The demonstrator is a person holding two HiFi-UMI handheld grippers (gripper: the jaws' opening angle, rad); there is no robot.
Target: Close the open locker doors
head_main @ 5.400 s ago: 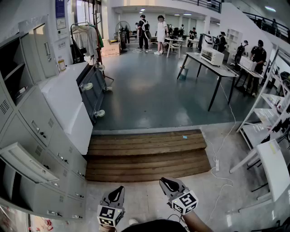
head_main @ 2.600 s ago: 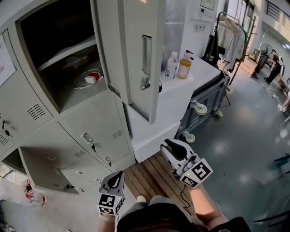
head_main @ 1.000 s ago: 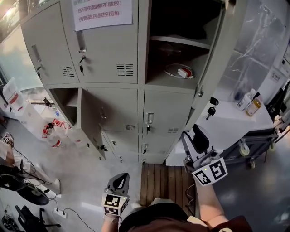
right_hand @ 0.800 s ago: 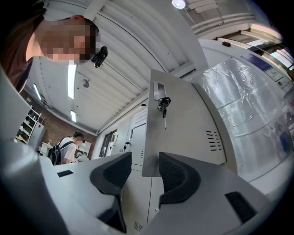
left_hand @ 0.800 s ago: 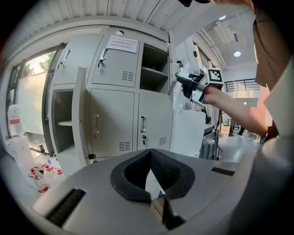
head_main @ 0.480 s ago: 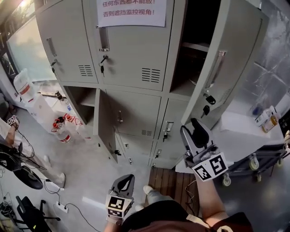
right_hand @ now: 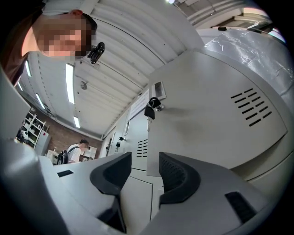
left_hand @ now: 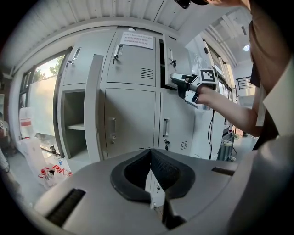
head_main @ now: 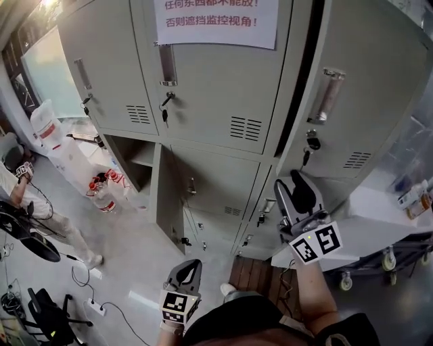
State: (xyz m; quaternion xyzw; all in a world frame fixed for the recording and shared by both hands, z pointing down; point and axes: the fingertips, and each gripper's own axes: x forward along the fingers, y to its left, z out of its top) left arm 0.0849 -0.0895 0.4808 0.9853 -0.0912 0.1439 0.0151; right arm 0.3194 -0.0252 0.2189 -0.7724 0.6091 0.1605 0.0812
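holding your right gripper (head_main: 293, 191) raised in front of the upper right door (head_main: 369, 101) of the grey lockers (head_main: 216, 115), you have its jaws partly apart with nothing gripped. in the right gripper view the door's free edge shows beyond the gap between the jaws. whether either pad touches the door face cannot be told from any view. that door stands almost shut, with only a narrow dark slit left along its left edge. a key (head_main: 311, 143) hangs from the lock under its handle (head_main: 328, 94).

your left gripper (head_main: 187, 270) hangs low by your waist and points toward the lower lockers. its jaws are closed together and empty, the pads meeting along one seam in the left gripper view.

the lower door (head_main: 166, 203) in the middle row is wide open. it swings out toward you and shows nearly edge-on at the right side of its open compartment (head_main: 135, 157), where a shelf is visible. the doors around it are closed. a paper notice (head_main: 216, 20) is stuck on the top middle door. bottles (head_main: 101, 196) stand on the floor left of the lockers, and a white counter (head_main: 379, 223) sits to their right, behind your right arm.
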